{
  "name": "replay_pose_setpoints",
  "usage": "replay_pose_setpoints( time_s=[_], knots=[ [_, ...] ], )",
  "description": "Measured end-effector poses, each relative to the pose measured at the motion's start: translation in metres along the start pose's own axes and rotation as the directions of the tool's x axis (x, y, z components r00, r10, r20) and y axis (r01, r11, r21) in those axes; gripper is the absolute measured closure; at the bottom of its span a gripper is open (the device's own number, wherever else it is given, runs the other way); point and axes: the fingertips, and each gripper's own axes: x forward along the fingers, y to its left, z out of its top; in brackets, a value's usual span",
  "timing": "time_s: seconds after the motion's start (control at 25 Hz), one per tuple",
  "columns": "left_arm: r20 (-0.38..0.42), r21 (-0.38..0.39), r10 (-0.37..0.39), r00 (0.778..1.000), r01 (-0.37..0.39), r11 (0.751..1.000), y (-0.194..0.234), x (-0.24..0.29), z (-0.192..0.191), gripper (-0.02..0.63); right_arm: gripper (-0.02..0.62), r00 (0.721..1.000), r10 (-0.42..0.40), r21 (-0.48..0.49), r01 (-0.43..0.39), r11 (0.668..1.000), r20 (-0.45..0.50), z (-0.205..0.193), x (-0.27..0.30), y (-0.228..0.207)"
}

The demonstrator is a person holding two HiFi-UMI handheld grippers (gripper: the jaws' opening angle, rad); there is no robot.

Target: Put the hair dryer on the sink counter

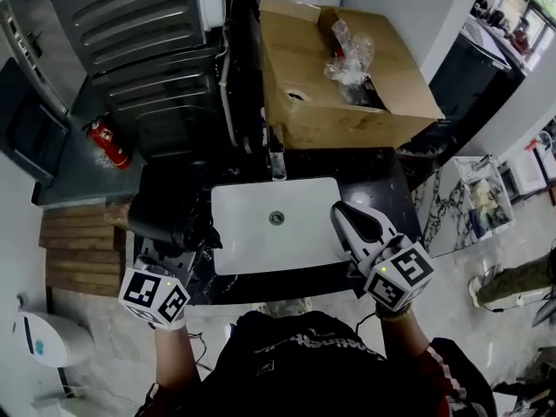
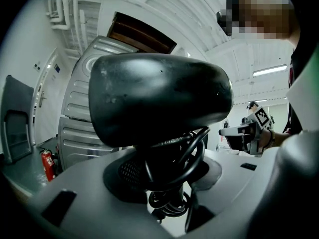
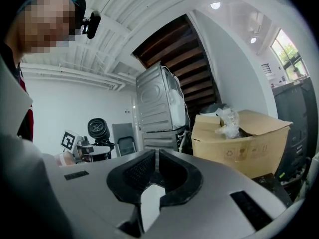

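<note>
A black hair dryer hangs over the counter's left end, beside the white sink basin. My left gripper is shut on its handle, where the cord is wound. In the left gripper view the hair dryer's body fills the middle, and the cord-wrapped handle sits between my left gripper's jaws. My right gripper hovers over the basin's right edge, shut and holding nothing. The right gripper view shows its pads closed together, with the hair dryer far off at left.
A faucet stands behind the basin on the black counter. A large open cardboard box with a plastic bag sits behind it. Stacked grey machines and a red fire extinguisher stand at left.
</note>
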Motion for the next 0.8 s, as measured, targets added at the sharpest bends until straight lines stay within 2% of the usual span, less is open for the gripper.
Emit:
replay_pose_setpoints(
  time_s=[0.16,0.28,0.4,0.52,0.64,0.8],
  knots=[
    [-0.142,0.025,0.047,0.989,-0.044,0.999,0.013,0.004,-0.037,0.402,0.552,0.999,0.047,0.015,-0.046,0.999,-0.010,-0.006,0.008,-0.011],
    [-0.263,0.015,0.090,0.961,-0.089,0.996,0.028,0.000,-0.075,0.403,0.552,0.996,0.083,0.024,-0.082,0.996,-0.022,-0.014,0.014,-0.011],
    [-0.373,0.006,0.123,0.920,-0.130,0.991,0.040,-0.010,-0.110,0.405,0.552,0.993,0.117,0.032,-0.116,0.993,-0.032,-0.020,0.020,-0.008],
    [-0.468,-0.017,0.124,0.875,-0.149,0.989,0.051,-0.022,-0.140,0.405,0.552,0.989,0.144,0.042,-0.143,0.989,-0.035,-0.023,0.024,-0.004],
    [-0.553,-0.069,0.110,0.826,-0.177,0.982,0.065,-0.032,-0.173,0.405,0.552,0.985,0.164,0.042,-0.162,0.986,-0.046,-0.028,0.029,0.002],
    [-0.640,-0.155,0.094,0.763,-0.247,0.957,0.086,-0.043,-0.217,0.407,0.552,0.982,0.179,0.052,-0.175,0.983,-0.064,-0.038,0.032,0.007]
  ],
)
